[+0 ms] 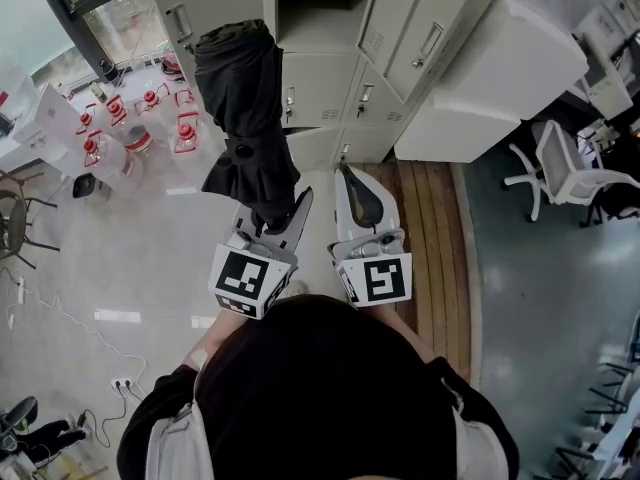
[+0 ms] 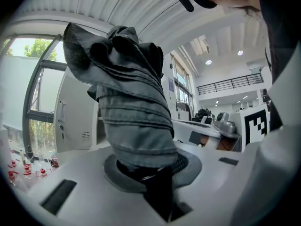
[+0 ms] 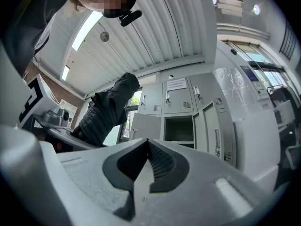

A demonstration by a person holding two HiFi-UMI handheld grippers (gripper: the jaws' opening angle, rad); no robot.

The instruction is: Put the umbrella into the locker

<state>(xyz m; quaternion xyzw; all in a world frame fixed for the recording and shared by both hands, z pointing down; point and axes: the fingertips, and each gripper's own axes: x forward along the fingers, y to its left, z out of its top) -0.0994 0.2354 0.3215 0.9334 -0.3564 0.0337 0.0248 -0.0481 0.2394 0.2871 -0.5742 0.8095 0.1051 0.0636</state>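
Observation:
A folded black umbrella (image 1: 240, 88) sticks forward from my left gripper (image 1: 268, 224), whose jaws are shut on its lower end. In the left gripper view the bundled canopy (image 2: 131, 112) rises right above the left gripper (image 2: 151, 172). My right gripper (image 1: 346, 174) is alongside to the right, shut, with nothing in it; its tips (image 3: 146, 142) meet. Ahead stands the grey locker bank (image 1: 330, 98) with one open compartment (image 1: 322, 13) and its door (image 1: 415, 28) swung out to the right. The right gripper view shows that open compartment (image 3: 178, 128) straight ahead and the umbrella (image 3: 106, 112) to the left.
Several water jugs with red caps (image 1: 130, 133) stand on the floor at the left by a window. A large white cabinet (image 1: 490, 78) sits to the right of the lockers, and an office chair (image 1: 570, 163) further right. A wooden floor strip (image 1: 425, 238) runs under my right side.

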